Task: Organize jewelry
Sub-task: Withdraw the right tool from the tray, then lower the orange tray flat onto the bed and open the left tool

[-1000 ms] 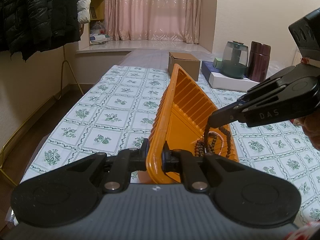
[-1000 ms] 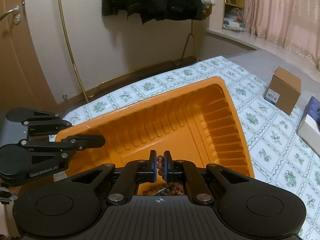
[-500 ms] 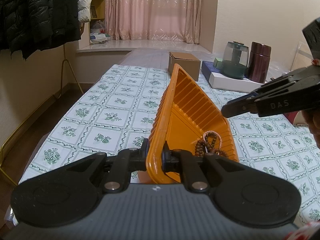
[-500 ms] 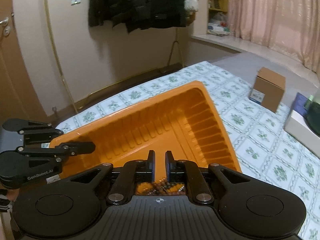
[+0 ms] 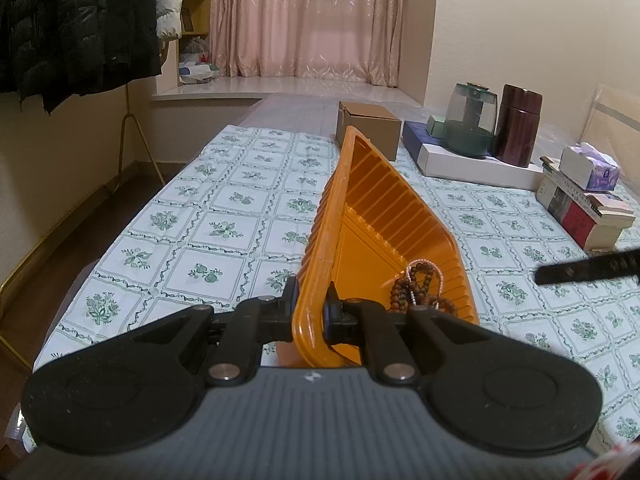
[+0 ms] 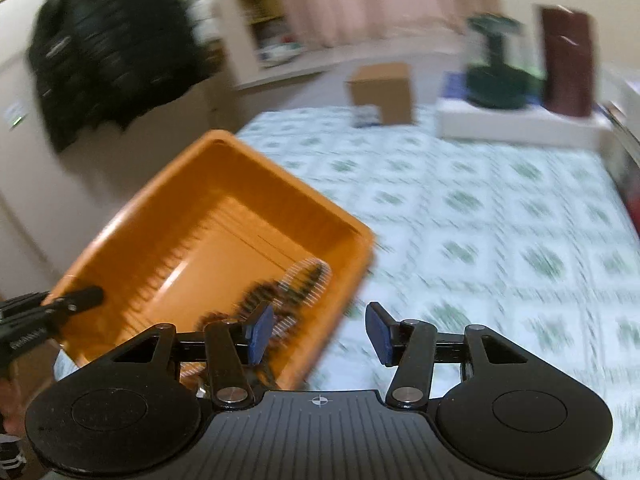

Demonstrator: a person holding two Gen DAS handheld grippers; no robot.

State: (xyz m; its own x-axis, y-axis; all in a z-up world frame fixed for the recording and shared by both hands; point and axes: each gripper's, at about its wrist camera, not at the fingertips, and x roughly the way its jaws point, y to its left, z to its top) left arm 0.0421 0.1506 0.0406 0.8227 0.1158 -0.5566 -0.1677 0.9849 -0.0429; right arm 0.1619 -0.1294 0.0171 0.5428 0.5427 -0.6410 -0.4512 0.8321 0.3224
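Note:
My left gripper (image 5: 310,304) is shut on the near rim of an orange ribbed tray (image 5: 384,216) and holds it tilted on the floral tablecloth. Brown and pink bead bracelets (image 5: 420,288) lie heaped in the tray's near right corner. In the right wrist view, which is blurred, my right gripper (image 6: 318,332) is open and empty, just off the tray's (image 6: 168,220) near right corner, with the beads (image 6: 280,292) below its left finger. A fingertip of the right gripper (image 5: 584,270) shows at the right edge of the left wrist view.
A cardboard box (image 5: 368,128) stands behind the tray. A white flat box with a glass kettle (image 5: 472,124) and a dark red canister (image 5: 518,130) is at the back right. Stacked books and a tissue pack (image 5: 588,168) sit at the right edge. Black jackets (image 5: 72,20) hang at the left.
My right gripper let go of the bead bracelets into the tray, opened wide and pulled back to the right. My left gripper has kept its hold on the tray rim.

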